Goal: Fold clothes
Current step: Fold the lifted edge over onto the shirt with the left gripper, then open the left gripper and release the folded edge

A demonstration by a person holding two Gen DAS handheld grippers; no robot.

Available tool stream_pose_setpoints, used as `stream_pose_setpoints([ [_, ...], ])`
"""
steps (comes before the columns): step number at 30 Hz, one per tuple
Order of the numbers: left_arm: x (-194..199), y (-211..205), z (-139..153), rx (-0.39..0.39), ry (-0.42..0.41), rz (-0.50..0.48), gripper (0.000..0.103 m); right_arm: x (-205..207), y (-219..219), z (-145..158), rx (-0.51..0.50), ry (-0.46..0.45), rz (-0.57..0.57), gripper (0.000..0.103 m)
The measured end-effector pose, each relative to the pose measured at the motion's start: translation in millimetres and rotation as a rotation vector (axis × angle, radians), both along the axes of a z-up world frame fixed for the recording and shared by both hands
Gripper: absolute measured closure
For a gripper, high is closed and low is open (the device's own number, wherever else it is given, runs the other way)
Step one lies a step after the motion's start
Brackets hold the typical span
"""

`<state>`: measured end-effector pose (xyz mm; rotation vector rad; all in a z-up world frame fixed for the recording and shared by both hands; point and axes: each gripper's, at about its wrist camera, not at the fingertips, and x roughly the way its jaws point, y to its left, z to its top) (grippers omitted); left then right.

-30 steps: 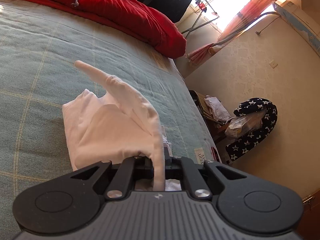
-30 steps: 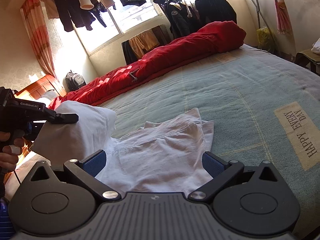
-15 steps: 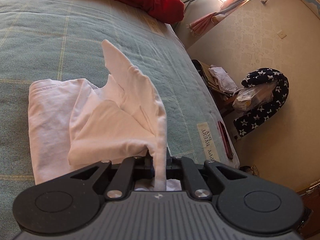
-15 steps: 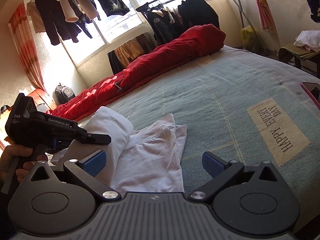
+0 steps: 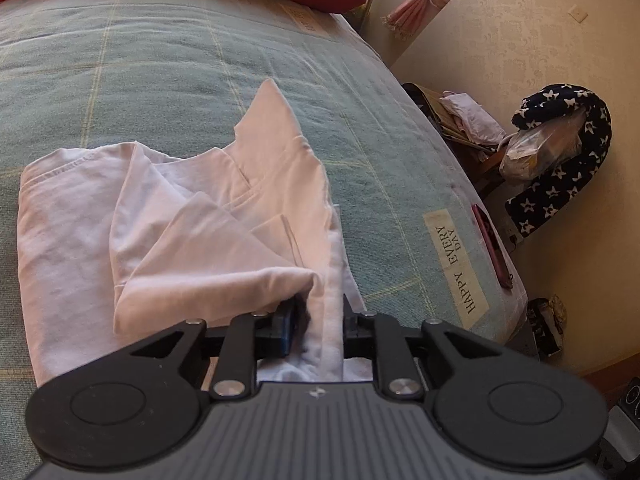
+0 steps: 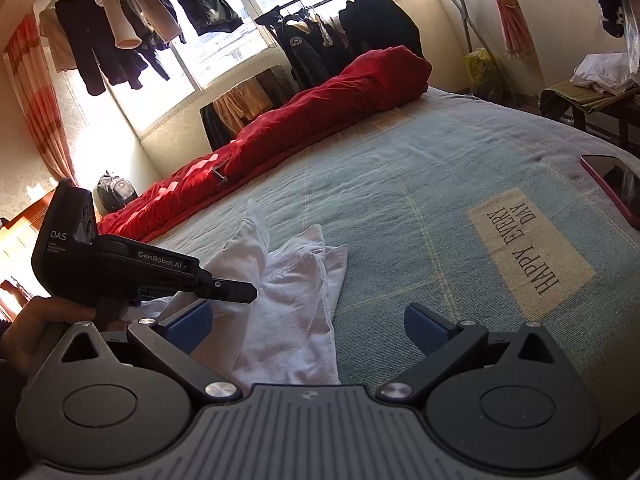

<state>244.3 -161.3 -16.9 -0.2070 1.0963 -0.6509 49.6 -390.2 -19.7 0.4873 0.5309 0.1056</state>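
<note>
A white shirt (image 5: 180, 220) lies partly folded on the pale green bedspread (image 5: 160, 60). My left gripper (image 5: 318, 320) is low over the shirt's near edge. Its jaws are opening, and a fold of the white cloth hangs loose between them. In the right wrist view the left gripper (image 6: 244, 292), held by a hand (image 6: 40, 328), rests on the left side of the shirt (image 6: 296, 300). My right gripper (image 6: 306, 320) is wide open just above the shirt's near end, with nothing gripped.
A red duvet (image 6: 320, 116) runs along the far side of the bedspread (image 6: 440, 184). A pink phone (image 6: 616, 188) lies near the bed's right edge. Clothes hang on racks by the window. A stool with laundry stands beside the bed.
My left gripper came down and across, laying the lifted flap of shirt onto the rest. Its jaws, shut on the cloth before, have parted. My right gripper shifted slightly.
</note>
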Motion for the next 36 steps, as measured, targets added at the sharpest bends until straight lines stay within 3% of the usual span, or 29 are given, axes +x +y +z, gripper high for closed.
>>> stream_pose_setpoints([
  [1,-1,-4,1,0.008,-0.005,-0.012,0.063,-1,-1,0,-0.001,0.001,-0.004,0.000],
  [3,-3,-12,4,0.026,-0.019,-0.032,0.054,-2,-3,-1,0.000,0.002,-0.012,0.000],
  [10,-22,-43,17,0.148,-0.118,-0.115,0.033,-3,-6,-3,-0.001,0.009,-0.026,0.000],
  [17,-41,-67,29,0.325,-0.235,-0.232,0.031,-5,-10,-5,-0.015,0.021,-0.050,0.000],
  [19,-38,-68,33,0.300,-0.201,-0.245,0.029,-7,-13,-5,-0.019,0.023,-0.060,0.000],
  [24,-22,-51,34,0.116,-0.023,-0.209,0.027,-10,-23,-7,-0.013,0.028,-0.095,0.000],
  [29,-21,-39,41,-0.018,-0.003,-0.230,0.027,-5,-24,-9,-0.008,0.038,-0.098,0.000],
  [36,-27,-11,57,0.004,-0.203,-0.195,0.026,-5,-19,-7,-0.017,0.015,-0.073,0.000],
])
